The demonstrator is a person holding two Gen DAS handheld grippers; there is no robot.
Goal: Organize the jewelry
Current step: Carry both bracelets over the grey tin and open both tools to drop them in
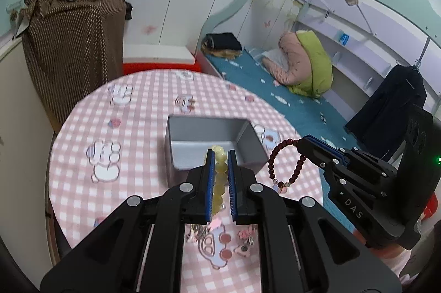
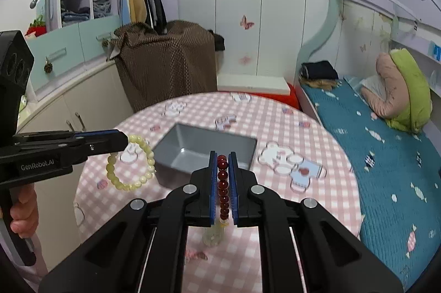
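Between the blue pads of my left hand-held gripper I am pinching the yellow bracelet, and my right hand-held gripper is clamping the dark red bracelet, both hanging above the desk near the grey box, probably for dropping inside.

Grey box open-topped, unobstructed; bare tablecloth around; small trinkets near front edge.

- Right hand-held gripper: pads closed on dark red bead bracelet, strand running between them.
- Left hand-held gripper: at left, clamping pale yellow bead bracelet, loop hanging free.
- Grey tray: open, on pink checked worktop, beyond both bracelets.
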